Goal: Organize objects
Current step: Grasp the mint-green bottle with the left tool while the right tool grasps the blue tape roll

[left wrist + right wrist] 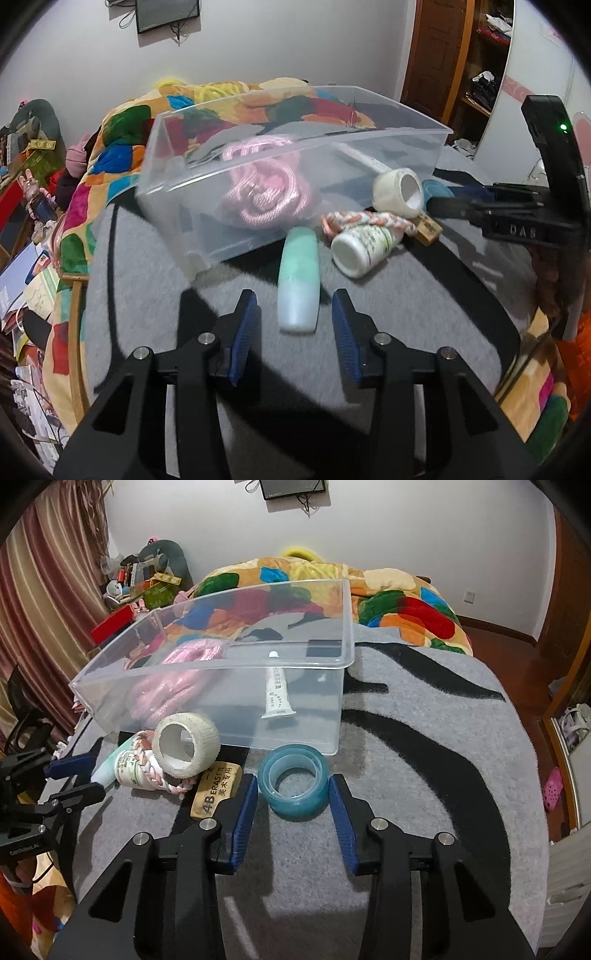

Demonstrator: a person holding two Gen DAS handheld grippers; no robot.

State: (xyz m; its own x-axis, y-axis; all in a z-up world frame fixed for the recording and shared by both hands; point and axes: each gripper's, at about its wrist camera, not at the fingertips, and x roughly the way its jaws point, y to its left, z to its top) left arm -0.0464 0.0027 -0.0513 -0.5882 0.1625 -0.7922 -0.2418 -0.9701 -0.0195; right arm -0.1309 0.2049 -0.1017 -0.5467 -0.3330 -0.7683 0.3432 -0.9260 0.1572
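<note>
Between the spread blue pads of the right gripper (pixel 292 784) sits a roll of clear blue tape (pixel 293 781), standing on its flat face with the hole tipped up toward the camera. Both pads flank its sides; whether either one touches the roll I cannot tell, but the jaws look released, not yet clenched. This is the relation the coming move seems to turn on: the roll lies straight ahead, centred in the gap, so a plain squeeze should catch it.

Over on the other side, the left gripper (pixel 294 314) also stands wide and holds nothing. A mint-green tube (pixel 297 286) lies in front of it, its long axis running almost straight away from the jaws, its near end between the fingertips. Closing across its width looks workable.

Just beyond these two, the remaining loose things cluster: a white bottle (pixel 360 248) on its side, a braided pink-and-white cord (pixel 365 221) draped over it, a roll of white bandage tape (pixel 185 745) and a tan 4B eraser (pixel 217 790) just beside the blue tape.

Farther out stands the clear plastic bin (pixel 341 701) on the grey and black rug (pixel 424 757), already holding a pink rope (pixel 173 686) and a white tube (pixel 276 692). It lies ahead and left of the right gripper, nearly touching the cluster, so the carry should be short. Both grippers point forward and tilt down toward the rug.
</note>
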